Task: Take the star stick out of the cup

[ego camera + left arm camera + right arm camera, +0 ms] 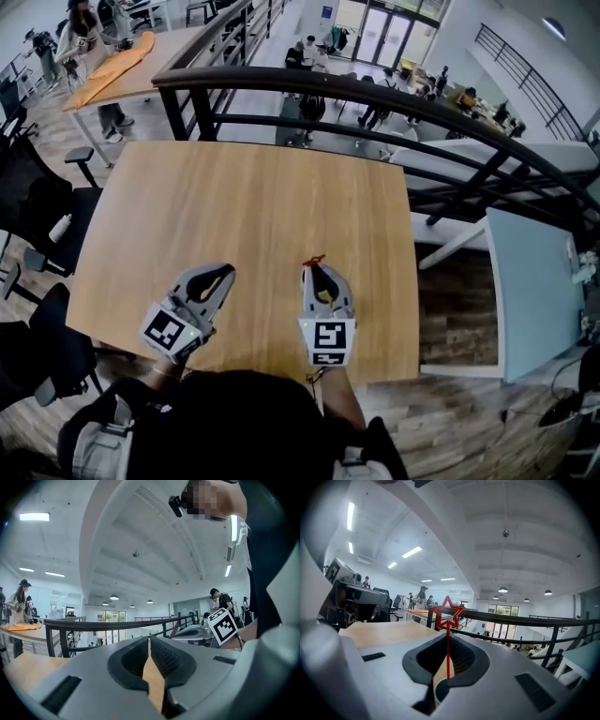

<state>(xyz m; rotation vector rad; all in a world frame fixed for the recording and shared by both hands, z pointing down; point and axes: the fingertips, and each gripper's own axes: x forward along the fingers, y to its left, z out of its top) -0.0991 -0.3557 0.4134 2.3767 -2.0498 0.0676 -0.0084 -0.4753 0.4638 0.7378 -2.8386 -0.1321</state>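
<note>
The star stick is a thin red rod topped by an outlined red star (447, 611). It stands upright between the closed jaws of my right gripper (448, 637). From the head view, the red star (314, 260) pokes out at the tip of the right gripper (315, 269), low over the wooden table (253, 197) near its front edge. My left gripper (225, 271) hovers to the left of it, and its jaws (149, 641) are shut with nothing between them. No cup shows in any view.
A black metal railing (375, 94) runs behind the table's far edge. Black office chairs (37, 216) stand at the left. A pale blue table (530, 291) stands at the right, past a strip of wooden floor. People sit and stand far off.
</note>
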